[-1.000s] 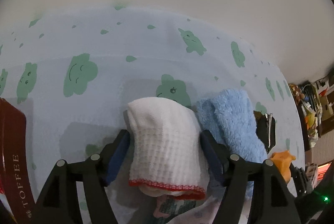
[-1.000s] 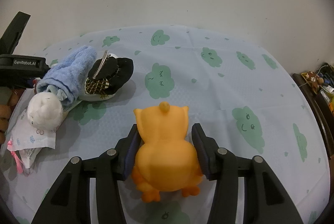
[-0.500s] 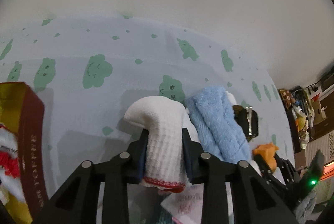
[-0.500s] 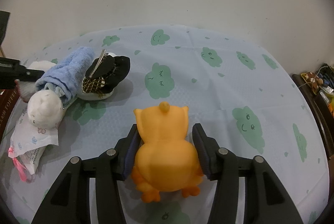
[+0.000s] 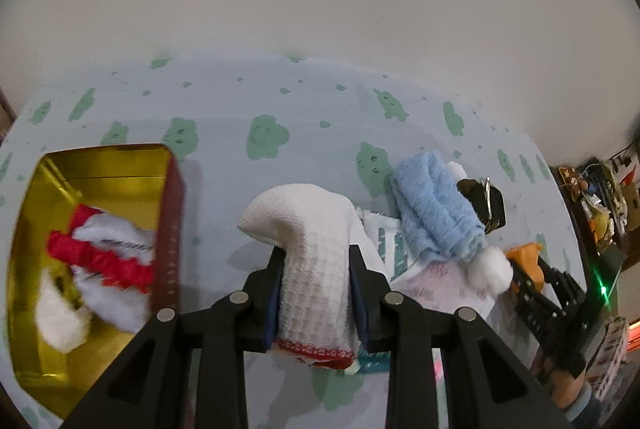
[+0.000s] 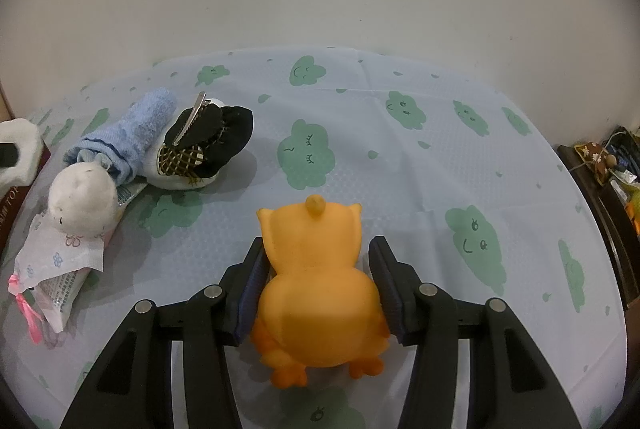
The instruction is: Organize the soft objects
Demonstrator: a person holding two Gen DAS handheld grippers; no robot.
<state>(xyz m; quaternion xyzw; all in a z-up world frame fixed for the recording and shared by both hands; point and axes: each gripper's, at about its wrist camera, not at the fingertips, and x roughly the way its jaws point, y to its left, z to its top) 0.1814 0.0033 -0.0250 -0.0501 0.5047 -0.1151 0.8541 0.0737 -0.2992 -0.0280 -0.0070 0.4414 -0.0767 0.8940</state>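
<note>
White waffle cloth is pinched in the left gripper, hanging just right of the gold tin, prob. headed in w/ the red-and-white plush already there. Right gripper is clamped on the orange plush low over the counter, well right of the tin, likely waiting its turn.

No legible text on anything

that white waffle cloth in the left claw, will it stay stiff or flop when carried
Probably floppy: the white waffle cloth bends over above the left claw and its red-trimmed end hangs below. Likely light, and the textured weave should resist slipping.
</note>
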